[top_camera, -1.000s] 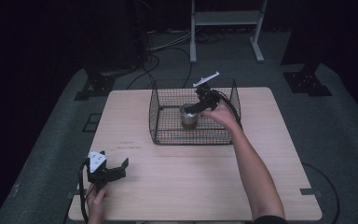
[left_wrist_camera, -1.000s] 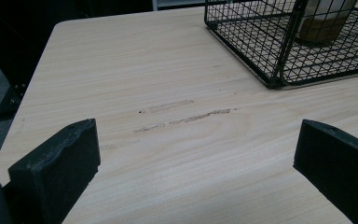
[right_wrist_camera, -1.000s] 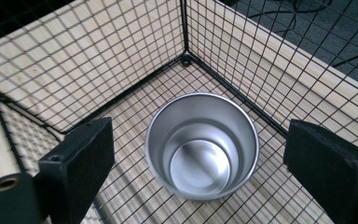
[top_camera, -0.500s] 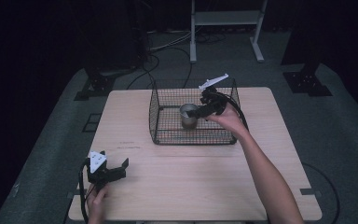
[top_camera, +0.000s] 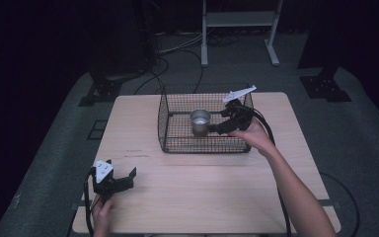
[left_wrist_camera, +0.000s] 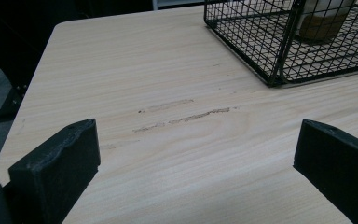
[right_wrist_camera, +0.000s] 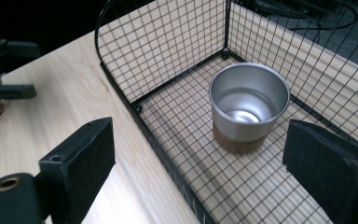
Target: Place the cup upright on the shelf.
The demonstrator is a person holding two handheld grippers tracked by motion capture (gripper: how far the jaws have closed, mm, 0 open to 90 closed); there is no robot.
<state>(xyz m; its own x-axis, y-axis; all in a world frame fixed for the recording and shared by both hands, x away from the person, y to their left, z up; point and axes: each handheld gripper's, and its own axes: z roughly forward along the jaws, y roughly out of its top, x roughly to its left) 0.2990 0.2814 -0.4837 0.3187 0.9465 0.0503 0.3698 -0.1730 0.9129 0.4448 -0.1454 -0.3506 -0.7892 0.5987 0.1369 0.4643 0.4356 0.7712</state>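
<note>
A shiny metal cup [top_camera: 200, 120] with a brown base stands upright inside a black wire basket [top_camera: 172, 143] in the middle of the table. My right gripper [top_camera: 216, 127] is inside the basket just right of the cup, open and holding nothing. In the right gripper view the cup [right_wrist_camera: 249, 105] sits ahead of the wide-apart jaws of the right gripper [right_wrist_camera: 198, 144], apart from both. My left gripper [top_camera: 126, 180] rests open near the table's front left corner. In the left gripper view its jaws stand wide over bare wood, and the basket [left_wrist_camera: 279, 51] is far ahead.
The light wooden table [top_camera: 202, 197] has faint scuff marks [left_wrist_camera: 186, 114] between the left gripper and the basket. A cable [top_camera: 269, 131] trails from the right gripper over the basket's right side. Dark floor, stands and cables surround the table.
The right gripper has drawn back from the cup, moving right and toward the person. The cup has stayed in place in the basket. The left gripper has not moved.
</note>
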